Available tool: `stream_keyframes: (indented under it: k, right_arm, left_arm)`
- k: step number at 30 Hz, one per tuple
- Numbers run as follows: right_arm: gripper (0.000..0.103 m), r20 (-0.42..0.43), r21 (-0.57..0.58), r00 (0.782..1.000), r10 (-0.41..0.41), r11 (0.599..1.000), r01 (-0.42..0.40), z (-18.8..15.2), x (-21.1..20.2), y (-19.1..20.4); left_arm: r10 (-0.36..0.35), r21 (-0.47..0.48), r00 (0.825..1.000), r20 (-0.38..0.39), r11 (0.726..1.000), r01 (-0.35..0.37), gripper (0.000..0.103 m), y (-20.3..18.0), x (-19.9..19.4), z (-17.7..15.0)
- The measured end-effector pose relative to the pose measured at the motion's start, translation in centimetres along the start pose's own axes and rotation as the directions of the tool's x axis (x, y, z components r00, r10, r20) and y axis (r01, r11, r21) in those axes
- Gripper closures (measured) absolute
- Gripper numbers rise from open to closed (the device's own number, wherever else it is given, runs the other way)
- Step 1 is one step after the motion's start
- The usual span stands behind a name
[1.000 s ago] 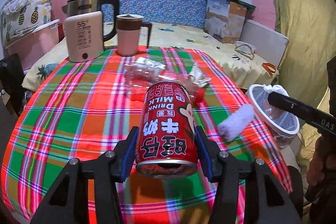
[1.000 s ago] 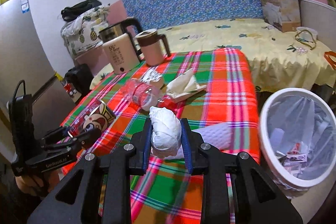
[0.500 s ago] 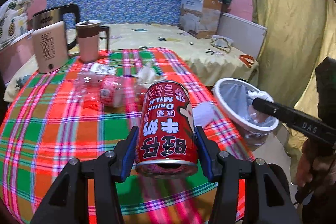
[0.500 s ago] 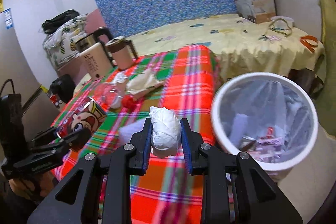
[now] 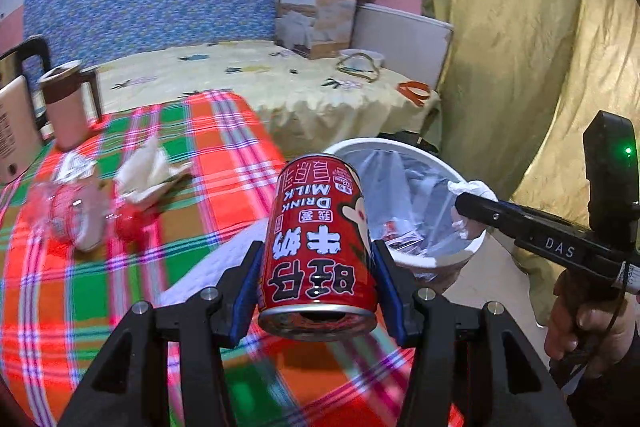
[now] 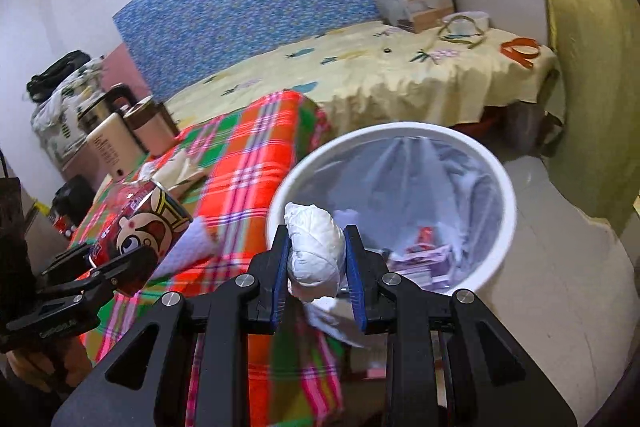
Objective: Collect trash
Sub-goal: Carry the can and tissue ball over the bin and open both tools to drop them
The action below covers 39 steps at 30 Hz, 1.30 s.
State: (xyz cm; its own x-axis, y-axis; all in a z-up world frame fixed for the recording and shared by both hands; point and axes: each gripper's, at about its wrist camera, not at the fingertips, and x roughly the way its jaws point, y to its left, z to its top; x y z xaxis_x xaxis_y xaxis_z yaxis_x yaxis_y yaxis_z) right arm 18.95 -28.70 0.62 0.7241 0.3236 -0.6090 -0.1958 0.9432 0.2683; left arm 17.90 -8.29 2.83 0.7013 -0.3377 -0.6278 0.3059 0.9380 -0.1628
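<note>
Carrying loads in both hands now! Low centre of the right wrist view, the right gripper [image 6: 316, 259] pinches a white wad of tissue [image 6: 315, 254] between its blue pads, and the white bin [image 6: 505, 227] gapes just beyond, upper right of the fingertips. The wad's front appears to overlap the near rim, so this hand looks nearer the drop. Low centre of the left wrist view, the left gripper [image 5: 316, 269] clamps a red milk can [image 5: 318, 243], long axis running away along the fingers, bin off to the right (past the plaid tablecloth's [image 5: 48, 291] edge). Both tilt downward.
</note>
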Motion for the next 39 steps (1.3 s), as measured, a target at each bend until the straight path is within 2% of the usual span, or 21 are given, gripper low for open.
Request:
stream_keyframes:
  k: [17,26,32,35,36,39]
  right_arm:
    - [0.071,-0.06,0.038,0.996,-0.059,0.997,0.061,0.0,1.8,-3.7]
    - [0.069,-0.09,0.023,0.992,-0.089,0.996,0.091,0.2,2.3,-4.2]
    - [0.059,-0.093,0.026,0.992,-0.091,0.995,0.094,0.1,2.3,-4.5]
    - [0.047,-0.085,0.021,0.992,-0.089,0.996,0.091,0.1,2.1,-4.4]
    - [0.04,-0.079,0.02,0.993,-0.085,0.996,0.087,0.1,2.0,-4.4]
    - [0.038,-0.071,0.016,0.994,-0.086,0.996,0.087,0.1,1.7,-4.2]
  left_arm:
    - [-0.083,0.063,0.994,-0.071,0.994,0.087,0.048,-4.2,5.7,2.2]
    - [-0.105,0.071,0.989,-0.102,0.991,0.113,0.048,-4.8,7.5,2.7]
    - [-0.119,0.082,0.986,-0.119,0.988,0.129,0.049,-5.4,8.1,2.8]
    - [-0.126,0.077,0.985,-0.118,0.988,0.136,0.048,-5.3,8.1,2.8]
    - [-0.131,0.076,0.985,-0.114,0.987,0.14,0.048,-5.3,7.9,2.8]
    - [-0.134,0.076,0.986,-0.103,0.987,0.142,0.047,-5.3,7.6,3.0]
